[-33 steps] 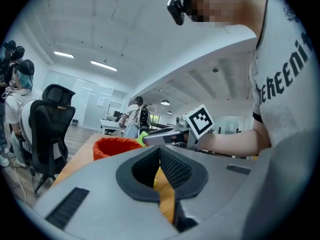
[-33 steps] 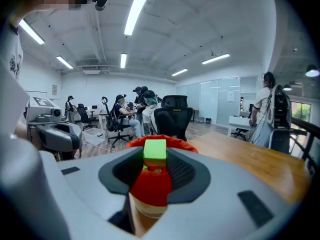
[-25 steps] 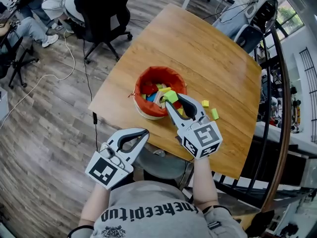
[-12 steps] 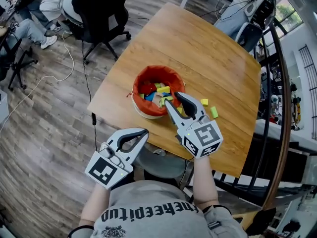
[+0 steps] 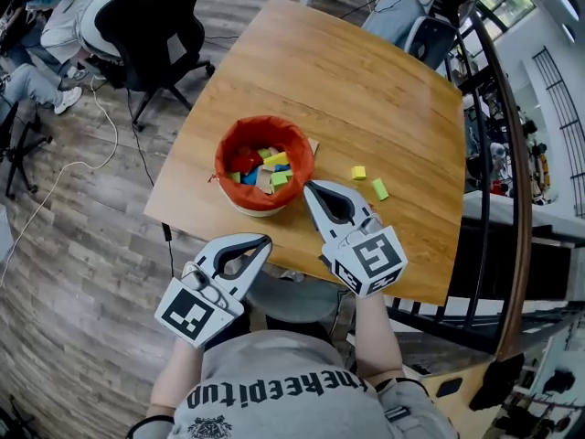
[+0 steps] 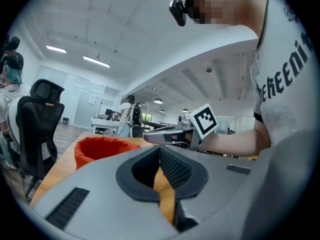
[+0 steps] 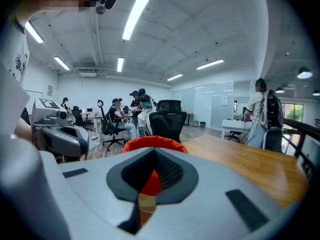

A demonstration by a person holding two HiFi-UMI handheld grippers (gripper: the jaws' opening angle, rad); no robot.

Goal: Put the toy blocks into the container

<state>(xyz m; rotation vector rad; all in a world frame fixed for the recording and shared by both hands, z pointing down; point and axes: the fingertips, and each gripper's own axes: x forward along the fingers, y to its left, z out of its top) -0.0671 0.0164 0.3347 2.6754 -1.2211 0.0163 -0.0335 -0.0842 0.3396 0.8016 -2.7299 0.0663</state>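
A red fabric container (image 5: pixel 239 144) stands near the table's front edge with several coloured blocks (image 5: pixel 272 166) inside. A yellow block (image 5: pixel 359 173) and a green block (image 5: pixel 379 189) lie on the table to its right. My right gripper (image 5: pixel 308 187) hovers just right of the container's rim; its jaws have just been closing and are shut, with nothing between them. In the right gripper view the container (image 7: pixel 150 142) shows beyond the closed tips (image 7: pixel 152 153). My left gripper (image 5: pixel 266 240) is shut and empty at the table's near edge, and it sees the container (image 6: pixel 100 146) ahead.
The wooden table (image 5: pixel 384 90) stretches away behind the container. A black office chair (image 5: pixel 146 26) and seated people are on the floor to the far left. A dark metal railing (image 5: pixel 512 154) runs along the table's right side.
The right gripper held a green block over the container, let it fall inside, drew back toward me and closed its jaws. The left gripper has barely shifted.
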